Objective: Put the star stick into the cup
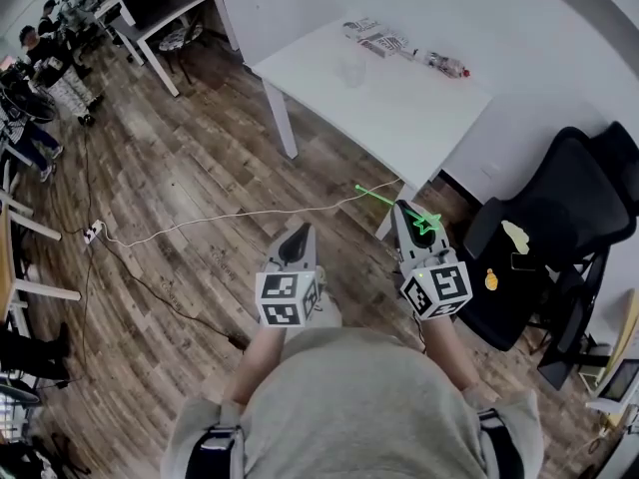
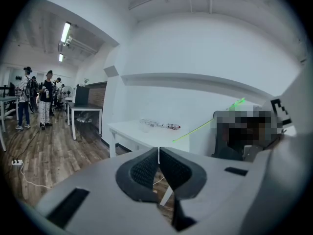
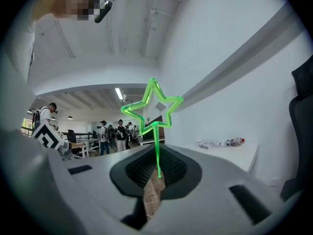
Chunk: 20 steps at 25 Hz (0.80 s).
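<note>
My right gripper (image 1: 403,211) (image 3: 156,168) is shut on the green star stick (image 1: 427,224). The star (image 3: 152,106) stands just above the jaws in the right gripper view. In the head view the thin stick runs from the star past the fingertips toward the table. The left gripper view catches the same stick (image 2: 205,124) as a slanted green line. A clear cup (image 1: 351,71) (image 2: 145,125) stands on the white table (image 1: 399,108), well ahead of both grippers. My left gripper (image 1: 297,242) (image 2: 158,153) is shut with nothing in it, held level beside the right one.
A bottle (image 1: 439,64) and packets (image 1: 374,36) lie at the table's far edge by the wall. A black office chair (image 1: 559,238) stands close on the right. A white cable (image 1: 230,216) crosses the wood floor. People (image 1: 45,48) and desks (image 1: 165,8) are far left.
</note>
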Available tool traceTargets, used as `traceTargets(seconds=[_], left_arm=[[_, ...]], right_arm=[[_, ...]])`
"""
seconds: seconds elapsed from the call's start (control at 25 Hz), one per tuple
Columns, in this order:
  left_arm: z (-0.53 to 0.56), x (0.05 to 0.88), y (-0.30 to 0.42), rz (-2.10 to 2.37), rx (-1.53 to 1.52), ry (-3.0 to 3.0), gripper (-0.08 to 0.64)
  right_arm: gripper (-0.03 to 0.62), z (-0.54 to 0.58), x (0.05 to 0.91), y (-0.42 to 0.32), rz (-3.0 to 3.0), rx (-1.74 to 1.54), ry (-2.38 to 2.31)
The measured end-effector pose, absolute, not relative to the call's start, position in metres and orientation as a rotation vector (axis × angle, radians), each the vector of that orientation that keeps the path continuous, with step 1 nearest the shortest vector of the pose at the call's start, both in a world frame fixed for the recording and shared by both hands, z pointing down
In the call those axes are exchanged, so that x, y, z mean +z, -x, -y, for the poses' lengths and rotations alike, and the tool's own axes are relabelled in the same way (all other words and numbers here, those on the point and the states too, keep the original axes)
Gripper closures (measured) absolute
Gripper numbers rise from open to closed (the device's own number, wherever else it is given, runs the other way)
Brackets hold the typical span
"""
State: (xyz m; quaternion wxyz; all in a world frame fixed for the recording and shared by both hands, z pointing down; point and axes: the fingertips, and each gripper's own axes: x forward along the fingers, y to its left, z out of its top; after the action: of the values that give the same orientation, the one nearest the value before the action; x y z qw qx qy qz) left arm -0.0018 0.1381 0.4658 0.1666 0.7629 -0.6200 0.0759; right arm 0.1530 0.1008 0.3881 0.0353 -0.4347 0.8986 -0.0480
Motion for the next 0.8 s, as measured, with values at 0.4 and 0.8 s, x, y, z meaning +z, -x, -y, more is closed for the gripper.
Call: traceTargets(seconds=[0.4,0.8], left_arm=[[-0.04,0.446,0.04,1.753,0.221,-2.208,0.551],[0.038,0.443,0.092,1.735,0.212,-2.233,0.55]], right_arm=[[0.578,-0.002,0.369,-0.115,-2.734,-0.116,1.351],[0.578,0.072,0.364,-0.066,-2.717,-0.096,1.39]])
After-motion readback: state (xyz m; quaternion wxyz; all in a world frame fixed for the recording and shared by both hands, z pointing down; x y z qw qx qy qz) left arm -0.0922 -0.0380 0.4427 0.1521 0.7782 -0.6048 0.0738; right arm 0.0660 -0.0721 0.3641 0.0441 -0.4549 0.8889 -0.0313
